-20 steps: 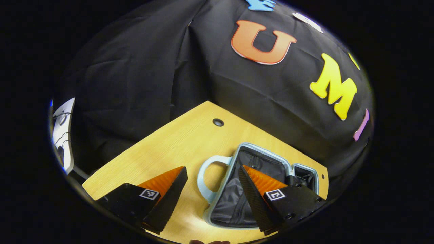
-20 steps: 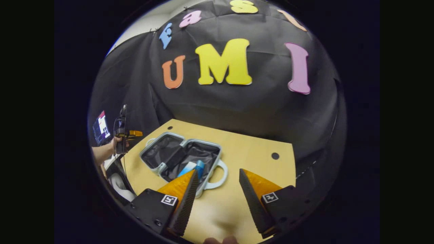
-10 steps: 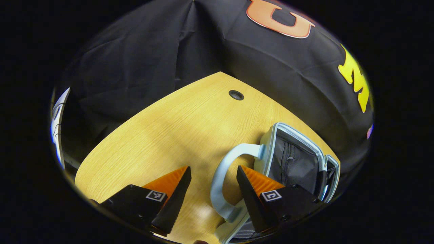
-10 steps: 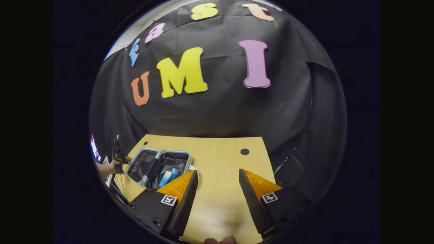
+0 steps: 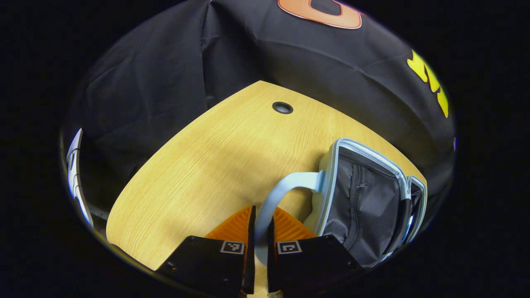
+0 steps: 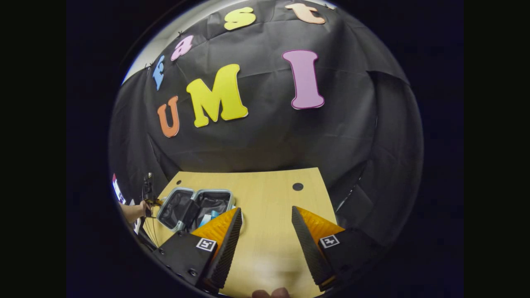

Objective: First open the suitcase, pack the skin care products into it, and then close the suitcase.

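Pale-blue looped handle (image 5: 276,191) of the open pale-blue hard-shell suitcase (image 5: 364,198) is pinched between the left gripper (image 5: 260,225) fingers, at 5 o'clock on the light wooden table (image 5: 198,165). In the right gripper view, blue skin-care tubes (image 6: 208,216) lie inside the case at 8 o'clock, while the right gripper (image 6: 265,225) hovers wide apart and empty over bare tabletop.

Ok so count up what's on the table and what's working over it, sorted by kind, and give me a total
Suitcases: 1, the open suitcase, its handle gripped by the left gripper.
Skin care products: 2 visible inside, blue items, partly hidden.
Grippers: 2, counting the right gripper, open above the table.
Total: 5
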Tool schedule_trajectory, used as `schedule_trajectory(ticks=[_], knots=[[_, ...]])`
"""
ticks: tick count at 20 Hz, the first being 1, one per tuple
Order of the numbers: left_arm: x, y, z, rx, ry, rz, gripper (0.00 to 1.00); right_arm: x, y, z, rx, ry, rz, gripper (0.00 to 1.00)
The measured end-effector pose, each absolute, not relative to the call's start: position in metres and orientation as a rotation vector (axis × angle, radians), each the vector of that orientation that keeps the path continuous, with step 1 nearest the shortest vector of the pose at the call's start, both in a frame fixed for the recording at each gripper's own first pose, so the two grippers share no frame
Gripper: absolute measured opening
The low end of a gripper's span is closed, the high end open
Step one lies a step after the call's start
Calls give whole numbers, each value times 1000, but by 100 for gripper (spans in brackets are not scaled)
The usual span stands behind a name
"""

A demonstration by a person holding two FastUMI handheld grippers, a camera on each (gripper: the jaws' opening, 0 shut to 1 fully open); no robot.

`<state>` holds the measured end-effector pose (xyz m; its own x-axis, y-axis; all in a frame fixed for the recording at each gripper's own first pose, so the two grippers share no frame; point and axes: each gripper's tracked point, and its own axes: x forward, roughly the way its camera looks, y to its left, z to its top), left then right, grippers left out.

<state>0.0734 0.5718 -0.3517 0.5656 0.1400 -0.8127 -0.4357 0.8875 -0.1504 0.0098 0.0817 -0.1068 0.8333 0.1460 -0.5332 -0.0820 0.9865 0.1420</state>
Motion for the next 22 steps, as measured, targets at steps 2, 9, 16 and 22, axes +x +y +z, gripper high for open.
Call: schedule_trajectory(ticks=[2,9,16,22], knots=[[75,577,-333,-328,881,373,9,13,76,-99,89,526,112,72],[82,540,-214,-209,766,293,5,2,67,-82,64,424,141,72],[103,368,-82,-128,583,93,3,-9,52,-51,32,325,187,72],[108,182,-94,-137,529,-101,3,-22,3,-39,8,307,125,72]])
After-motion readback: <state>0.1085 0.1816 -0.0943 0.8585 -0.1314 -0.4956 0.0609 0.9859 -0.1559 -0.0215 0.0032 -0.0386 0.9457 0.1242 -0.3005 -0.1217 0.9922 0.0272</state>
